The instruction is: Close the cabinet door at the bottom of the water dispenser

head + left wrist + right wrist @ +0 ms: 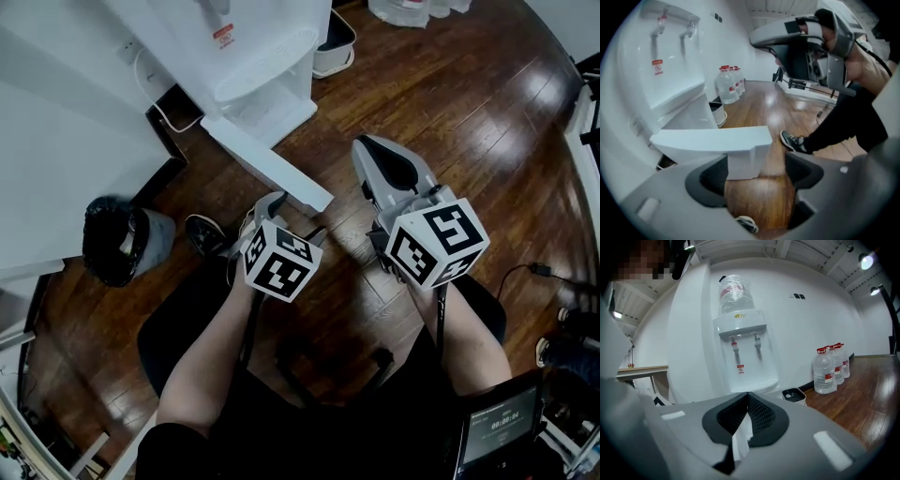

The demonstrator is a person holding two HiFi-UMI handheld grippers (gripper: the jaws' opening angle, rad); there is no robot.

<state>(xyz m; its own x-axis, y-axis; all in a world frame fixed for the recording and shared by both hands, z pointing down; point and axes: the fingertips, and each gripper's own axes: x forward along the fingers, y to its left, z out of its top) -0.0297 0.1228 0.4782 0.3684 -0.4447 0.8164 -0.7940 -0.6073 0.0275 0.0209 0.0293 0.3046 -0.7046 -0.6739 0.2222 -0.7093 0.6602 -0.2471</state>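
The white water dispenser [253, 56] stands at the top of the head view, its bottom cabinet door [272, 164] swung out over the wood floor. My left gripper [295, 214] is at the door's free end. In the left gripper view the door's end [740, 154] sits between the two pads, close to the left pad [710, 180] and apart from the right one, so the left gripper [757, 176] is open. My right gripper [367, 145] hangs shut to the right of the door, holding nothing. The right gripper [747, 401] faces the dispenser [745, 352].
A black-bagged bin [112, 239] stands at the left by a white desk. A small white bin [333, 42] sits beside the dispenser, with water bottles [829, 369] further along the wall. The person's shoe [202, 234] is under the left gripper. A screen [502, 431] is at the bottom right.
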